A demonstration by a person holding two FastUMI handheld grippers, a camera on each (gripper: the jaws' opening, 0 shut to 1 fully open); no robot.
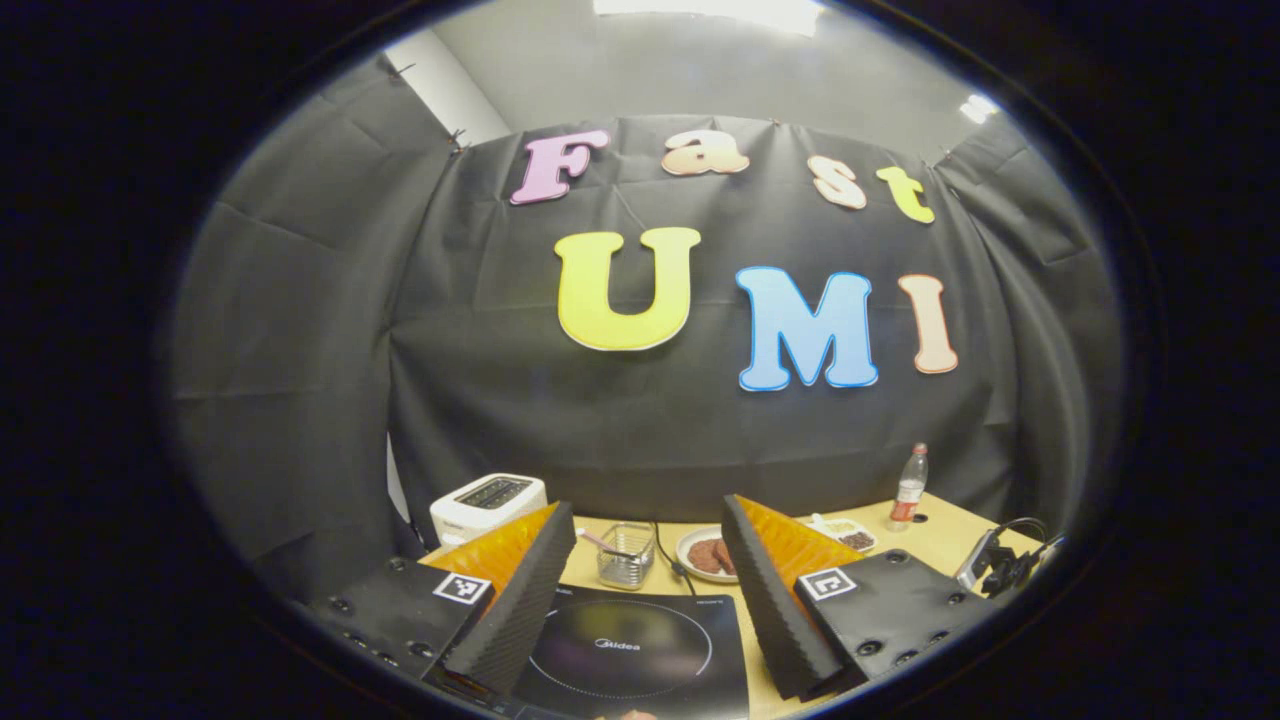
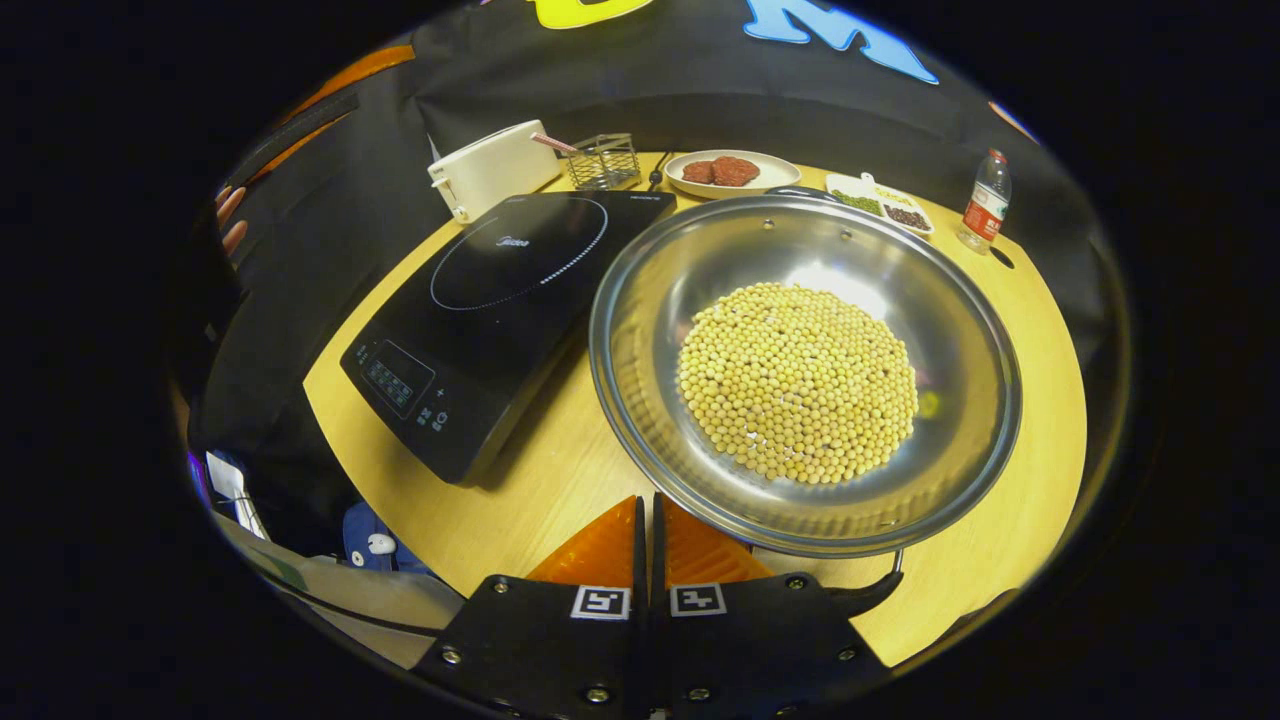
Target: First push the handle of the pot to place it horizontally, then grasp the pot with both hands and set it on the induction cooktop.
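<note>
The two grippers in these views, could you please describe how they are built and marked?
Both are alike. The left gripper has two wedge-shaped fingers with ribbed inner faces, set on flat black plates with round screw heads. Each plate carries a small square black-and-white marker. The right gripper shows the same black plates, screws and a pair of square markers. No cables or sleeves are visible on either.

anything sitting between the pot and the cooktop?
Nothing visible. In the right gripper view the pot, holding soybeans, sits on the table right beside the induction cooktop, with bare wood between. The cooktop's glass is bare; the toaster and wire basket stand behind it.
</note>
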